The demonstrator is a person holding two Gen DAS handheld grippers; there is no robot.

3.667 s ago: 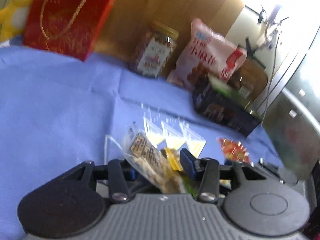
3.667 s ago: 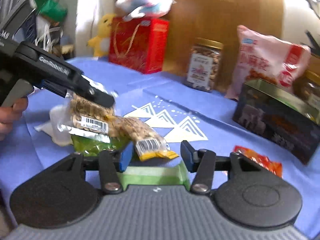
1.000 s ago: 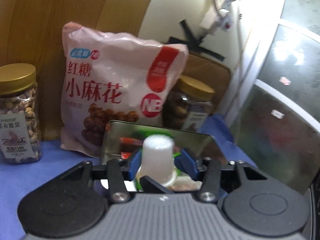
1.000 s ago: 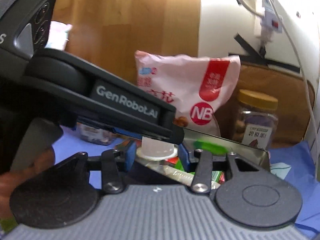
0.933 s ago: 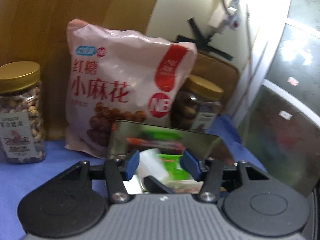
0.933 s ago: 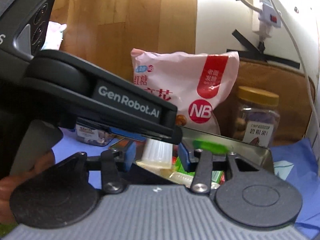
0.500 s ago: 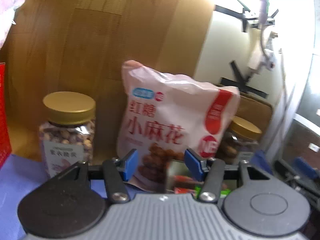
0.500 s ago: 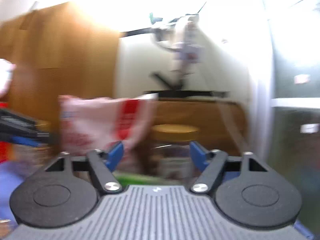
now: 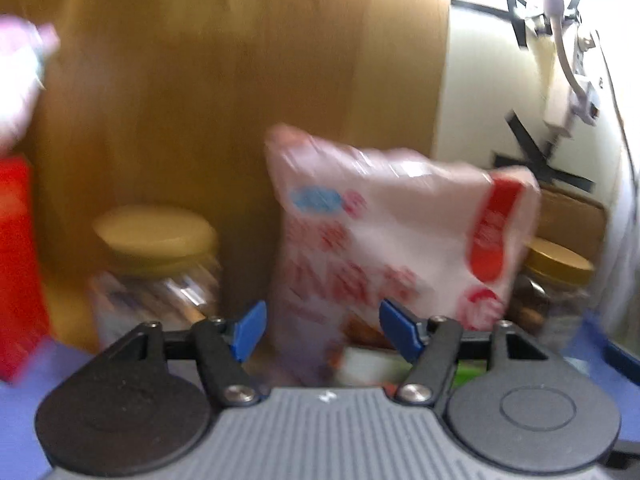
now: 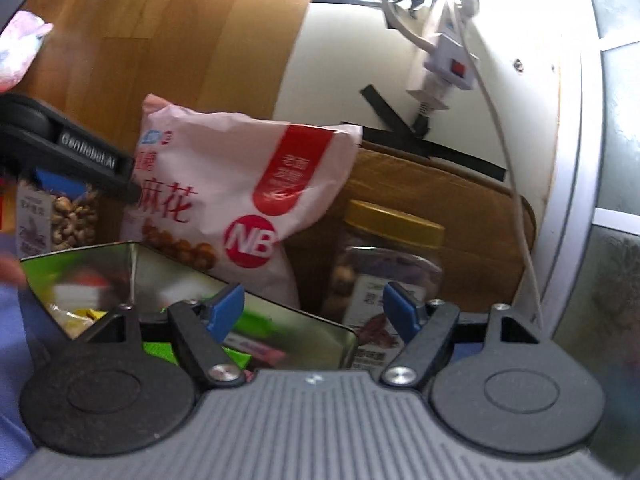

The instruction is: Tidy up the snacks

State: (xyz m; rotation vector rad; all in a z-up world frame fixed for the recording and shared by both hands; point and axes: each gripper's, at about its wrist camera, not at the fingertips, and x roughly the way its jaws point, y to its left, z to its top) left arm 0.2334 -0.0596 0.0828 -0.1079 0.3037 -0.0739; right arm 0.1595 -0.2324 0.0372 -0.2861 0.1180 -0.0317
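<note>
Your left gripper [image 9: 322,330]: jaws just widened, nothing between | your right gripper [image 10: 314,312]: wide, empty | metal tin [image 10: 132,258] lower left, snack packets inside.

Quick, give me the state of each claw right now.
Left claw: open, nothing held, jaws have just been opening.
Right claw: open wide, nothing held, jaws have just opened.

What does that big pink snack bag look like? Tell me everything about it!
The pink snack bag is a puffy, shiny plastic pouch with red Chinese writing, a red band down its right side, a round red "NB" logo and a picture of brown fried twists near the bottom. It stands upright, sealed, leaning back against the wooden panel. It sits behind the open metal tin, between two gold-lidded jars.
</note>
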